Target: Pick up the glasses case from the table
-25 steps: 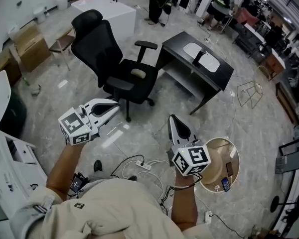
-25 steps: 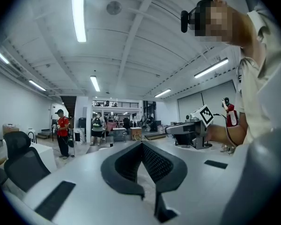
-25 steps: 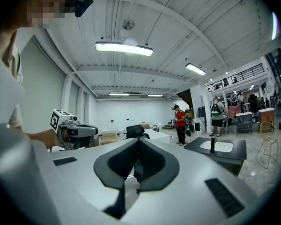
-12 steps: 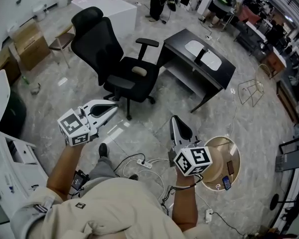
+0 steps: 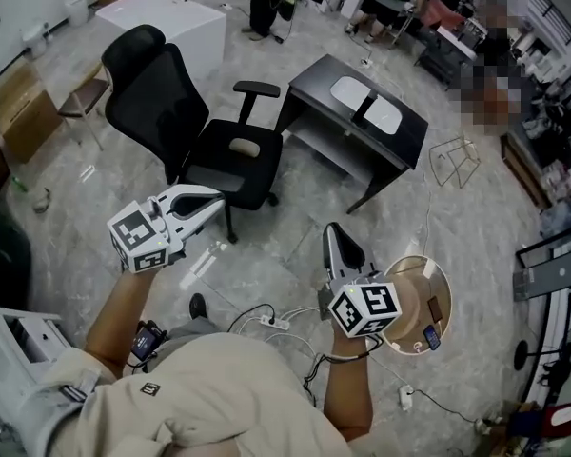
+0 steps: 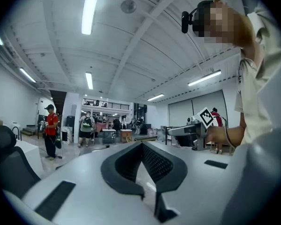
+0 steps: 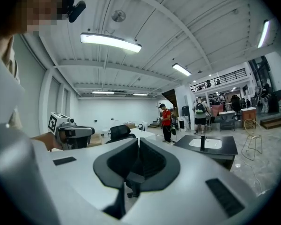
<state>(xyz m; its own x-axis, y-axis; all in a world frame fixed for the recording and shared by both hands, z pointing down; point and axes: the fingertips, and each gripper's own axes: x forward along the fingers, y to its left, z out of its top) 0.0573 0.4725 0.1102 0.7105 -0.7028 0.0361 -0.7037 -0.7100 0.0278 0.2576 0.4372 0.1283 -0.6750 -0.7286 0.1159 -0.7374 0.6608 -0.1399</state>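
Note:
A black desk (image 5: 400, 141) stands ahead across the floor, also seen in the right gripper view (image 7: 225, 150). On it lies a white oval mat (image 5: 366, 103) with a dark narrow object (image 5: 365, 110) across it; I cannot tell whether that is the glasses case. My left gripper (image 5: 217, 198) is held out level over the floor near the office chair, shut and empty (image 6: 141, 144). To its right my right gripper (image 5: 330, 227) points toward the desk, also shut with nothing in it (image 7: 138, 142). Both are well short of the desk.
A black office chair (image 5: 200, 122) stands left of the desk, a white cabinet (image 5: 162, 17) behind it. A round wooden table (image 5: 414, 341) with small items is at my right. A power strip (image 5: 276, 322) with cables lies by my feet. A wire frame (image 5: 454, 160) stands right of the desk. People stand at the back.
The person has stepped forward, so chair and desk have shifted left in the head view. Both grippers were carried along, still shut and empty.

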